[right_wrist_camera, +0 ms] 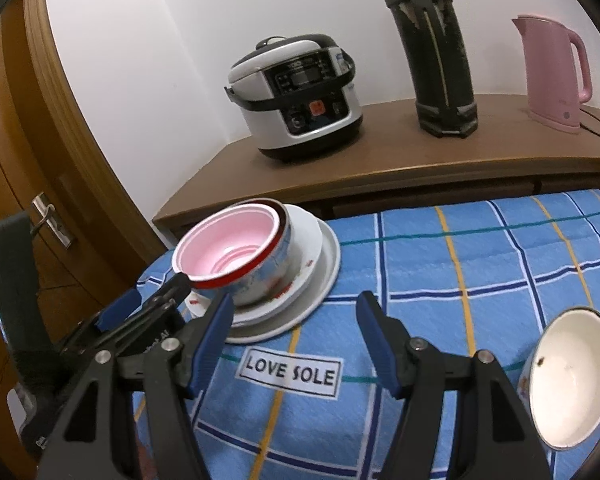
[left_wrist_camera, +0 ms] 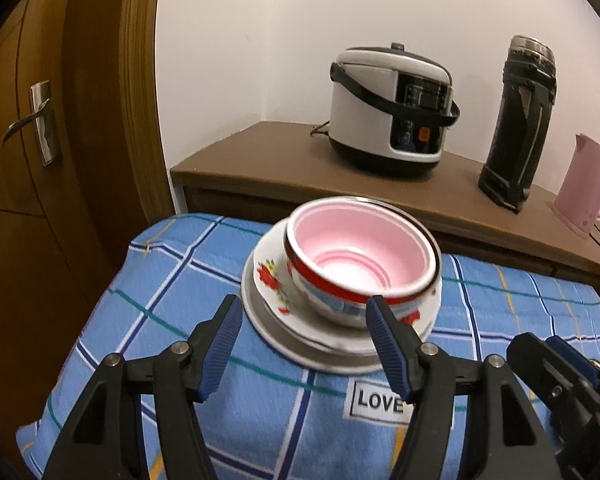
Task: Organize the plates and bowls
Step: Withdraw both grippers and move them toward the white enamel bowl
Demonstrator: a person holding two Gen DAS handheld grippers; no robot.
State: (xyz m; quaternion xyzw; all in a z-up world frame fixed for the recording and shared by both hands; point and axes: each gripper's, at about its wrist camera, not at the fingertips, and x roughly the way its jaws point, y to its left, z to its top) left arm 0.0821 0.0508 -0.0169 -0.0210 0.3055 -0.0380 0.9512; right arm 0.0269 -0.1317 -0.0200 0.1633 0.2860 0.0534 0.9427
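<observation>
Stack: your plates (left_wrist_camera: pixel 268 276) sit piled at the centre of the left wrist view, a floral one over wider plain ones, with a red-banded bowl (left_wrist_camera: pixel 332 300) on top and a pink bowl (left_wrist_camera: pixel 360 248) nested inside it.
Tilt: the nested pair looks slightly tipped toward the lower left of the right wrist view; whether it sits flat you cannot tell for sure.
Loose piece: a cream-lined bowl (right_wrist_camera: pixel 572 376) lies on its side at the lower right edge of the right wrist view, well apart from the stack.
Surface: everything rests on the blue checked cloth (right_wrist_camera: pixel 460 264), with its "LOVE SOLE" label (right_wrist_camera: pixel 290 372) just below the stack.
Left gripper (left_wrist_camera: pixel 304 344): jaws spread, holding nothing, hovering just in front of the stack's near rim.
Right gripper (right_wrist_camera: pixel 296 340): jaws spread and empty, aimed between the stack and the tipped bowl.
Step in hand: by my reading, most of the stacking is done and you are between grasps.
Next move: likely swing your right gripper to the lower right, pinch the cream-lined bowl by its rim, right it, and carry it to the stack.
Caution: the rim looks thin and slick, so close firmly.
</observation>
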